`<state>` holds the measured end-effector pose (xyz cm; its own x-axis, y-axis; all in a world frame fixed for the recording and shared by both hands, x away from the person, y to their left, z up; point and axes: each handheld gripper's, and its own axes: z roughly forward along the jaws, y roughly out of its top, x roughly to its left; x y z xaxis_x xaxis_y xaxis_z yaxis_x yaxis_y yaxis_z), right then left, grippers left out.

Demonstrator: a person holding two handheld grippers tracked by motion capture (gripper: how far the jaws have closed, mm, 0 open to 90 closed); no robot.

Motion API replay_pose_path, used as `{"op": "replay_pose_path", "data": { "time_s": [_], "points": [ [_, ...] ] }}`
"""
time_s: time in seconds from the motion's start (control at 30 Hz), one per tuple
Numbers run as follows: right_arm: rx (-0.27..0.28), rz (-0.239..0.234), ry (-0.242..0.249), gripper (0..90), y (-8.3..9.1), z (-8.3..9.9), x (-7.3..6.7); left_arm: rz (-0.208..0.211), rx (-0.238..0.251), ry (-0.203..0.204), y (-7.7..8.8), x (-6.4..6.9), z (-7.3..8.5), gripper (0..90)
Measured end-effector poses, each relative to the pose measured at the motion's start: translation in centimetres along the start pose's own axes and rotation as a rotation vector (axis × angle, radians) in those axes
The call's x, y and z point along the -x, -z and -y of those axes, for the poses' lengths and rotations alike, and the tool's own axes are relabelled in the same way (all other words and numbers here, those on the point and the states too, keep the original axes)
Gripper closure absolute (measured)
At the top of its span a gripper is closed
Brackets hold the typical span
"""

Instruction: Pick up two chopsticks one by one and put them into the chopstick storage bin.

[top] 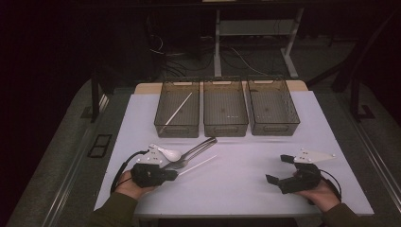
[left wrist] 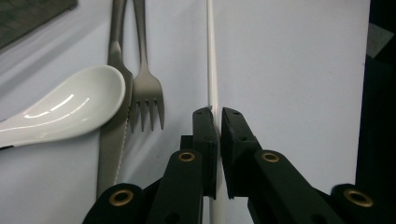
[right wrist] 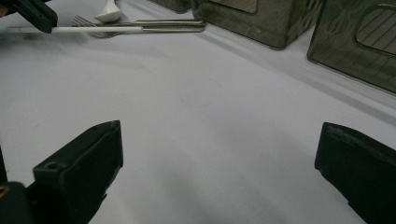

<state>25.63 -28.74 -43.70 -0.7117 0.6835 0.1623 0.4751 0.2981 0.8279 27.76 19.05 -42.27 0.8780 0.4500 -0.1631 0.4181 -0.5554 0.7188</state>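
From the high view, the left hand-held gripper (top: pixel 174 174) sits on the desk (top: pixel 246 165) at the near end of a white chopstick (top: pixel 198 164), beside a white spoon (top: pixel 169 153). In the left gripper view its jaws clamp the chopstick (left wrist: pixel 213 74) next to a fork (left wrist: pixel 145 93). In the right gripper view, the right hand-held gripper (right wrist: pixel 219 168) stands wide, holding nothing.

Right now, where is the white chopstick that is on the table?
In the high view the white chopstick lies left of centre on the table, just right of the fork, its near end pinched in the left gripper.
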Motion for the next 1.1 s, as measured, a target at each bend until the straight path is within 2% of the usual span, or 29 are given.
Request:
{"op": "replay_pose_path", "data": {
  "time_s": [0.13,0.33,0.5,0.77,1.0,1.1],
  "points": [
    [-0.003,0.002,-0.01,1.0,-0.1,0.0,0.1,-0.015,0.03,0.041,0.5,0.0,-0.4,84.1],
    [-0.007,0.001,-0.012,1.0,-0.3,0.0,0.1,-0.045,0.022,0.063,0.6,0.0,-0.8,84.1],
    [-0.004,0.001,-0.018,1.0,-0.3,0.0,0.2,-0.065,0.014,0.072,0.6,0.0,-1.0,84.1],
    [-0.001,0.002,-0.016,1.0,-0.2,0.0,0.2,-0.087,0.029,0.07,0.7,-0.3,-2.1,84.1],
    [-0.004,0.0,-0.016,1.0,-0.2,0.0,0.1,-0.117,0.071,0.093,1.3,-0.8,-3.1,84.1],
    [-0.004,0.0,-0.016,1.0,-0.2,0.0,0.1,-0.126,0.079,0.084,1.4,-1.1,-3.4,84.1]
  ]
}}
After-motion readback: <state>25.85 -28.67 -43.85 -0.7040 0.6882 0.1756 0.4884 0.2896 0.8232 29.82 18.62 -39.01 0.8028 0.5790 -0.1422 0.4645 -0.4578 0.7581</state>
